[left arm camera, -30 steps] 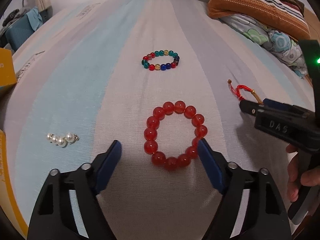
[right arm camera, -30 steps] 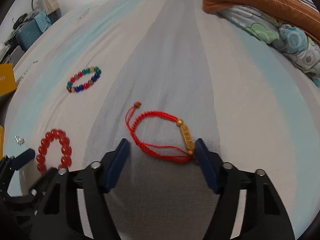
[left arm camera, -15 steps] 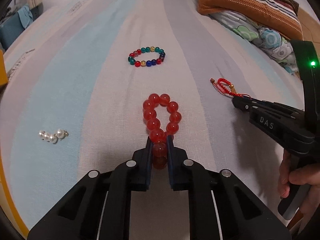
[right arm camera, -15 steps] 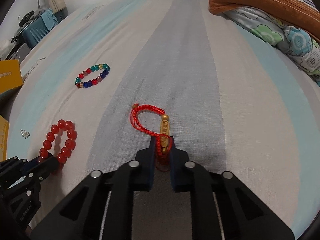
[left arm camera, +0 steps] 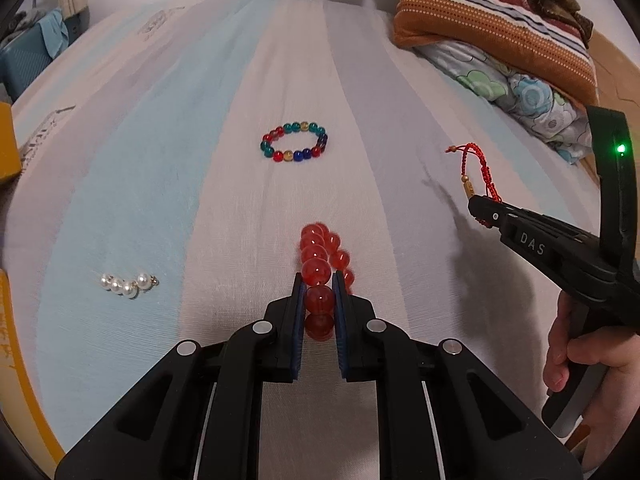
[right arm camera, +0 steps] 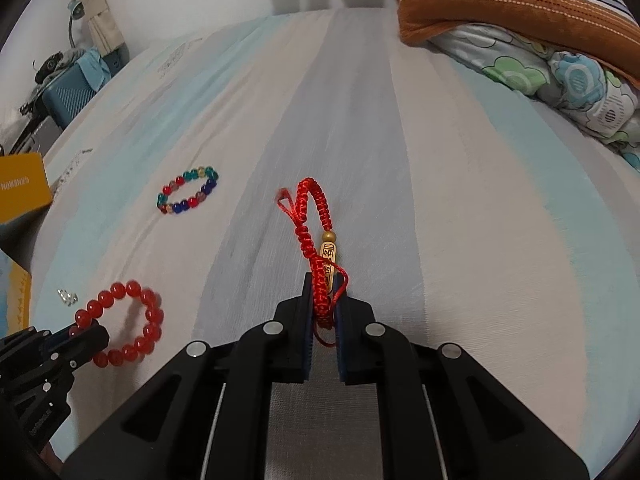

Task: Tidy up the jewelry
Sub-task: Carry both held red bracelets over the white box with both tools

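Note:
My left gripper [left arm camera: 319,285] is shut on the red bead bracelet [left arm camera: 320,258], which hangs lifted off the striped bedsheet; it also shows in the right wrist view [right arm camera: 120,320]. My right gripper [right arm camera: 323,285] is shut on the red cord bracelet with a gold charm [right arm camera: 316,232], also raised; it shows in the left wrist view [left arm camera: 478,172] at the right gripper's tip. A multicoloured bead bracelet [left arm camera: 294,142] lies flat further back. A short string of pearls [left arm camera: 126,284] lies at the left.
Striped and floral pillows [left arm camera: 500,32] are piled at the far right of the bed. A yellow box [right arm camera: 22,188] sits at the left edge, and a yellow rim [left arm camera: 24,364] runs along the near left. A blue case [right arm camera: 72,88] stands beyond the bed.
Both grippers closed from wide open, each on its bracelet. Since half a second ago both have lifted, and the red beads and the red cord now hang off the sheet.

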`<action>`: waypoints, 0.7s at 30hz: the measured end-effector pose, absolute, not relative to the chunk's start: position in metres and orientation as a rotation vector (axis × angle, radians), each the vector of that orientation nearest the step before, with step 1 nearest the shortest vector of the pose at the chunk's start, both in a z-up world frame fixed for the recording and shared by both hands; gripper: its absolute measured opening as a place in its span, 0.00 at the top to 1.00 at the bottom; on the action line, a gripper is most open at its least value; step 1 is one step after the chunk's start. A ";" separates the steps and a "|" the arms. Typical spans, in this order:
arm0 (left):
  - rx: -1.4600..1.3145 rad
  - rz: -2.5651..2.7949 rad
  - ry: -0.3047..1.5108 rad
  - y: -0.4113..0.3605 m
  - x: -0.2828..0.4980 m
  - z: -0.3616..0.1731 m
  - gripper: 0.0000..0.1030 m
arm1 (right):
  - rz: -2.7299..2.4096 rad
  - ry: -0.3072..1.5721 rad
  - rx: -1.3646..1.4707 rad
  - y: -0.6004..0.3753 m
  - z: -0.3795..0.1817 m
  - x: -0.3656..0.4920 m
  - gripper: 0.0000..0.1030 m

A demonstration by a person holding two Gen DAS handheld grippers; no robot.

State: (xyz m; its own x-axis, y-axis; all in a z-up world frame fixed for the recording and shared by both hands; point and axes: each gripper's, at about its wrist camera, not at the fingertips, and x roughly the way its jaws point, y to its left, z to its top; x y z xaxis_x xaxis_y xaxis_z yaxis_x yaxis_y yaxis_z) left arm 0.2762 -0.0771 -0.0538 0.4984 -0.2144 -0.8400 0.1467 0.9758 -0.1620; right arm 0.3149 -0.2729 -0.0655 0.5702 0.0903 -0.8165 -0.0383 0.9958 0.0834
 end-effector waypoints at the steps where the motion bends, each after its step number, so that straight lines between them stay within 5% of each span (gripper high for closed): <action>1: -0.074 -0.220 1.022 -0.077 0.276 -0.051 0.88 | 0.074 0.956 0.063 -0.274 -0.063 0.315 0.92; 21: -0.033 -0.156 1.011 -0.070 0.269 -0.028 0.88 | 0.056 0.908 0.076 -0.265 -0.029 0.304 0.92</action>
State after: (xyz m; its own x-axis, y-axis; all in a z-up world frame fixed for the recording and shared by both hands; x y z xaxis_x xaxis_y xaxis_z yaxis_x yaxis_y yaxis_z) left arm 0.2690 -0.0696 -0.0277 0.5206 -0.1453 -0.8413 0.1144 0.9884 -0.0999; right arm 0.3037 -0.2655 -0.0292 0.6140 0.0806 -0.7852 -0.0165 0.9959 0.0893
